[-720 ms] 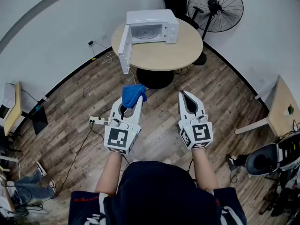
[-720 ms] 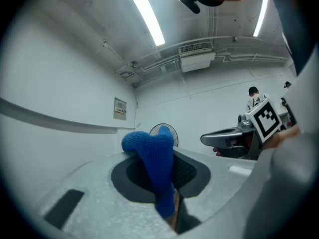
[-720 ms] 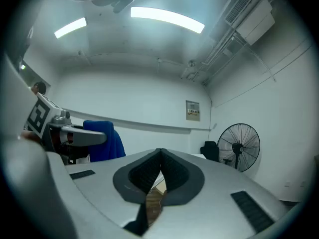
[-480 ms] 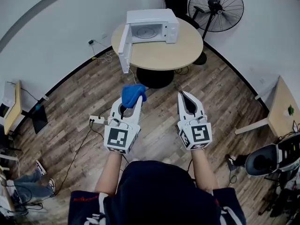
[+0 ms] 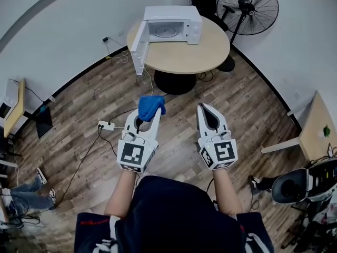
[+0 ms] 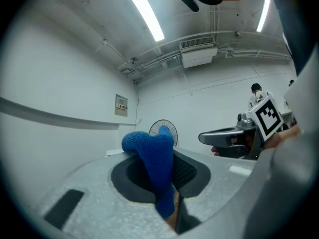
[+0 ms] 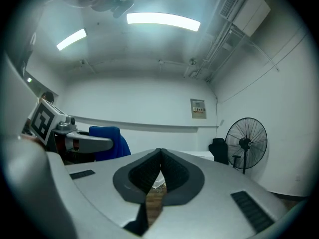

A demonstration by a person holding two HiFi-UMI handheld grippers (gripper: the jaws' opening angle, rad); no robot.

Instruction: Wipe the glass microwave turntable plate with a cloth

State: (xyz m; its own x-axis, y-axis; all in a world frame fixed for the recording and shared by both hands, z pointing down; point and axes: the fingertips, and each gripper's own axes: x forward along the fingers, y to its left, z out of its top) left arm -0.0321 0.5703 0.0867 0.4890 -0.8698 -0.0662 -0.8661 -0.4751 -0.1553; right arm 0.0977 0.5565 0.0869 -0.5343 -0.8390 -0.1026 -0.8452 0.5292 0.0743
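Two grippers pointed toward the round table [image 5: 184, 59] from well short of it, over the wood floor. The left gripper [image 5: 150, 114] was clamped on a blue cloth [image 5: 150, 107]. In its own view the cloth ran down between the pads and bunched over the tips. From the head view that bunch hid the tips altogether. The right gripper [image 5: 202, 107] was fully closed and empty, its ribbed pads meeting at the tips. The person's hands were mostly hidden behind the marker cubes.

On the far edge of the table stood the microwave [image 5: 174, 22], its door [image 5: 139, 47] swung open past the left edge. The plate [image 5: 167, 32] lay inside the cavity, showing only as a small, dim grey disc. Its rim and surface were too small to make out.
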